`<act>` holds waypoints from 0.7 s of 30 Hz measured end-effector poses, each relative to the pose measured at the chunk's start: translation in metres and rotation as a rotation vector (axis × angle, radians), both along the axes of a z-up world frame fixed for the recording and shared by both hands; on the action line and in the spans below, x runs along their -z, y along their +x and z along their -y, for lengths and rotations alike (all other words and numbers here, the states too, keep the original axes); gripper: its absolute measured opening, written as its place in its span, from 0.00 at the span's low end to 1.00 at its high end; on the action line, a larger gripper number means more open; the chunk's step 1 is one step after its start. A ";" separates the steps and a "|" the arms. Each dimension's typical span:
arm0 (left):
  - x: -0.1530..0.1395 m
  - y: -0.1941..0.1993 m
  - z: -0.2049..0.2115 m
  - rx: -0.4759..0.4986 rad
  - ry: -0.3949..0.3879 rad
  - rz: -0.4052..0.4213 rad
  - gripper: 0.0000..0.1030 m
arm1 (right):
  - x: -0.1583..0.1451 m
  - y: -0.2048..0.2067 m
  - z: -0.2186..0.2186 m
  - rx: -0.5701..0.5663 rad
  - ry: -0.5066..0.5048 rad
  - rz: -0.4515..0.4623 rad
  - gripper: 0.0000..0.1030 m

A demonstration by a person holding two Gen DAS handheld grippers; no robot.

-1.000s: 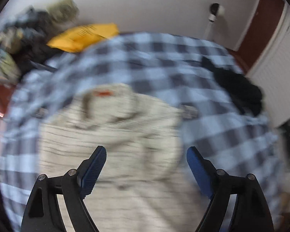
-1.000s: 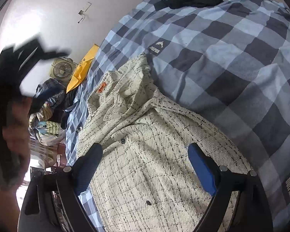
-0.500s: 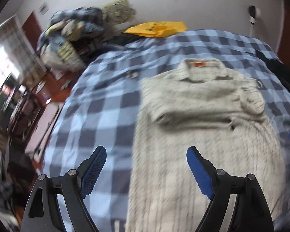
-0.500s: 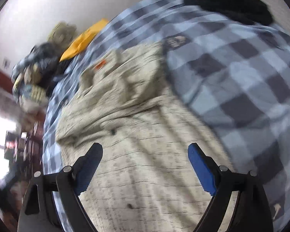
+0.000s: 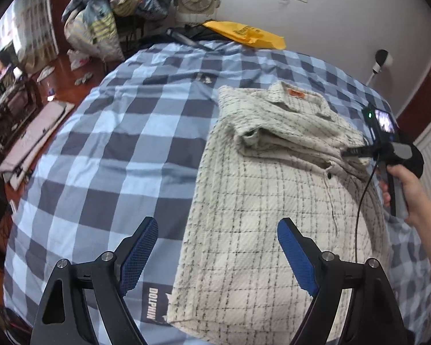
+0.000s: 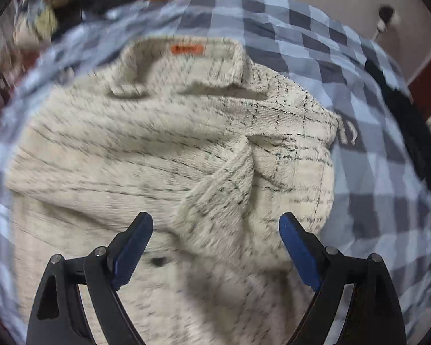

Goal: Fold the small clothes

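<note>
Folding half done: cream shirt (image 5: pixel 273 201) flat on checked bed (image 5: pixel 115 143), both sleeves tucked across chest near 12 o'clock, collar up. Left gripper (image 5: pixel 215 250) hovers at hem, jaws apart, empty. Right gripper (image 6: pixel 215 247) over sleeve, jaws apart. Bottom-to-collar fold left.

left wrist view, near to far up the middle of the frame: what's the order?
left gripper → cream checked shirt → its orange collar label → blue checked bedsheet → yellow envelope → white wall.
</note>
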State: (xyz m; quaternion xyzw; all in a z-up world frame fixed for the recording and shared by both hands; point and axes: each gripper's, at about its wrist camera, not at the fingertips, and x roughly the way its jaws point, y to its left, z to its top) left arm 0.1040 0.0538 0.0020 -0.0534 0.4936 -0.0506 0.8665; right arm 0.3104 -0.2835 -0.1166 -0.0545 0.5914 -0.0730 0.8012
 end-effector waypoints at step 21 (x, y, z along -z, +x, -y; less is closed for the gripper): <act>0.012 0.005 0.013 0.025 0.030 -0.035 0.83 | -0.003 0.012 0.148 0.330 0.287 -0.013 0.04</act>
